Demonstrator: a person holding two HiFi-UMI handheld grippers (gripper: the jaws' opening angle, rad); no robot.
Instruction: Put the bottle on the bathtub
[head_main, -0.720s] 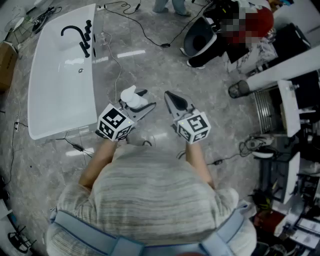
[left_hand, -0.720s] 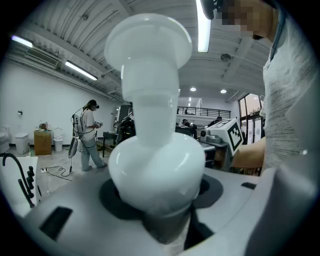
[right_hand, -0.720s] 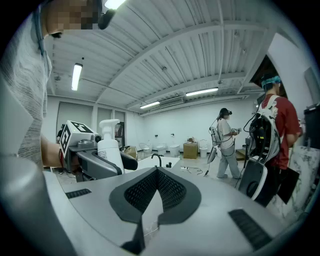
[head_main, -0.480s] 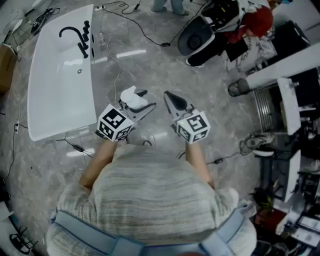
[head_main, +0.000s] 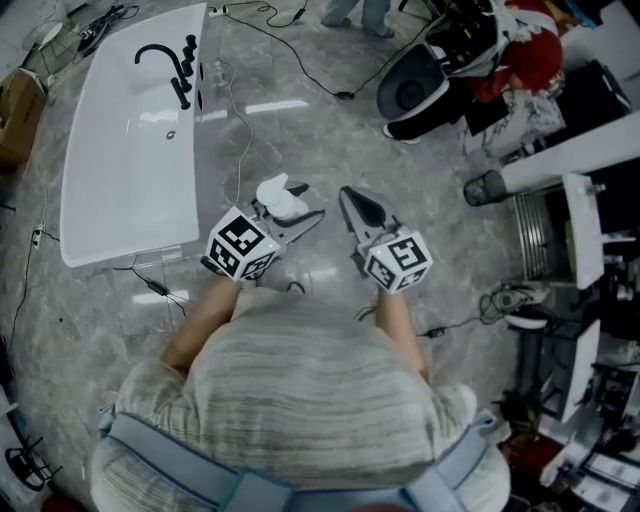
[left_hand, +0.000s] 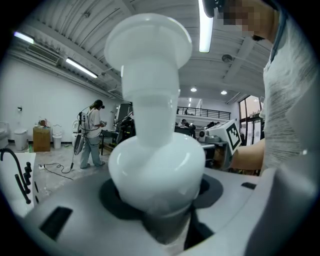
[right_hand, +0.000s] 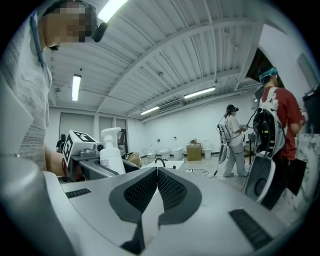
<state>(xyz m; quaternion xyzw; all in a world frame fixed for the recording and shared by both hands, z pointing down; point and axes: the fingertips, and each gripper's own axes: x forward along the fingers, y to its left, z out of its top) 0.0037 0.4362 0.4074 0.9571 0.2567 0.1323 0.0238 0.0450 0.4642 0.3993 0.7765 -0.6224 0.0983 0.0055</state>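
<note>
- The left gripper (head_main: 292, 216) has its jaws clamped on the lower body of a white pump bottle (head_main: 278, 195). In the left gripper view the bottle fills the middle of the picture, upright, with its pump head on top.
- The bottle is in the air above the grey stone floor (head_main: 300, 130), in front of the person's chest — it does not touch the bathtub.
- The white bathtub (head_main: 120, 170) lies to the left of the left gripper, near it but clearly apart. A black curved tap (head_main: 158, 55) and black knobs (head_main: 190, 48) sit at its far end.
- The right gripper (head_main: 352, 200) is just beside the left one, on its right side, and the two do not touch. Its jaws are together, pad against pad, and nothing is between them.
- In the right gripper view the bottle shows at the left, upright, beside the marker cube (right_hand: 75, 142) of the left gripper.
- Thin cables (head_main: 237, 120) run over the floor along the right side of the bathtub.
- Far off in the room stands a person in a red shirt (right_hand: 280, 117), and another person in white (right_hand: 232, 137) stands further away. A cardboard box (right_hand: 194, 150) is on the floor beyond them.
</note>
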